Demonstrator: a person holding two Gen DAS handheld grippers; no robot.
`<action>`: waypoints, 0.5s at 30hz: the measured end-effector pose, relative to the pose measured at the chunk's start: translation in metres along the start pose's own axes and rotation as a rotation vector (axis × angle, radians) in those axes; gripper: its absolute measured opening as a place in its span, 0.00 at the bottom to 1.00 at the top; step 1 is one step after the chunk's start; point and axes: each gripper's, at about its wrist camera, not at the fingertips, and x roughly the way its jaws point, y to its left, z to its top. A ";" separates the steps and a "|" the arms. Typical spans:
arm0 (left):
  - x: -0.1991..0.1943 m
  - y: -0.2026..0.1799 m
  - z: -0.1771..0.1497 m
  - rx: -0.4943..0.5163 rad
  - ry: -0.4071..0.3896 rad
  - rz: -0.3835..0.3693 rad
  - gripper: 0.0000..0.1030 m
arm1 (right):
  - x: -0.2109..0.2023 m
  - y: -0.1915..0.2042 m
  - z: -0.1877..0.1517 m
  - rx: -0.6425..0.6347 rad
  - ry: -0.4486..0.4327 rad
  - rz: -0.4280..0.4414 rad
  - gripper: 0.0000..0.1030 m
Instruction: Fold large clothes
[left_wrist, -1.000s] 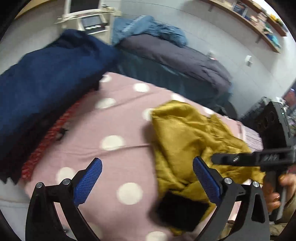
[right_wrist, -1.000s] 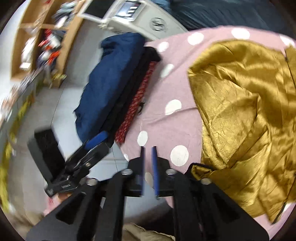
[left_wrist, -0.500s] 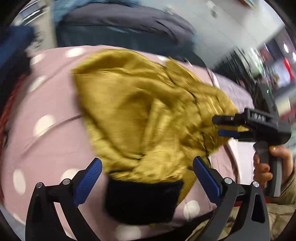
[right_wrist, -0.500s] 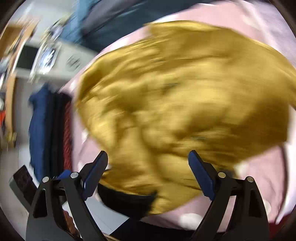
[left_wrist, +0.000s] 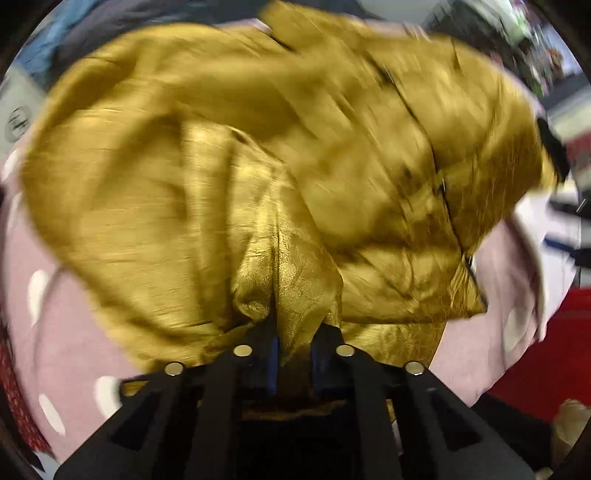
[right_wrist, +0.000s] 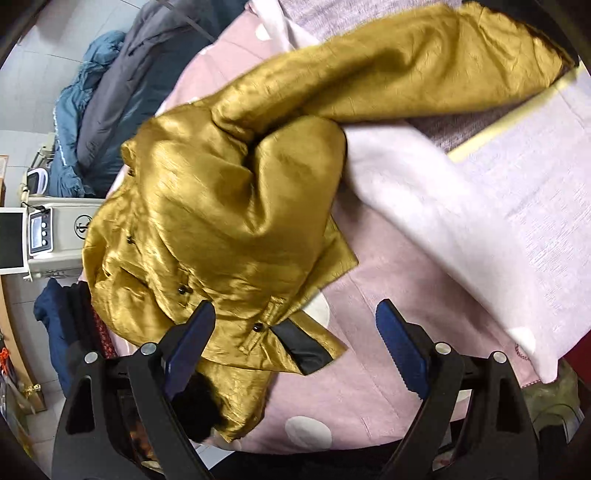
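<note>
Left tongs (left_wrist: 293, 350): black plastic frame, triangular cutouts, four round silver screw heads, blue pads barely visible. Right tongs (right_wrist: 295, 354): same black frame, silver screws, blue pads (right_wrist: 400, 350) with serrated inner edge on the right one.

left gripper (left_wrist: 293, 345) jaws pinch gold jacket (left_wrist: 258, 155)

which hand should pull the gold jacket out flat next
Left, probably. The left gripper is already shut on a fold of the gold jacket, so it can pull at once. The right gripper is open, holding nothing, above the black cuff.
</note>
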 end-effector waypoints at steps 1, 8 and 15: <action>-0.018 0.015 -0.003 -0.041 -0.042 0.006 0.09 | 0.003 0.001 0.000 -0.002 0.010 0.000 0.85; -0.123 0.165 -0.046 -0.384 -0.232 0.252 0.06 | 0.020 0.046 0.009 -0.105 0.051 0.008 0.85; -0.172 0.305 -0.115 -0.762 -0.236 0.520 0.07 | 0.027 0.075 0.008 -0.172 0.072 0.014 0.85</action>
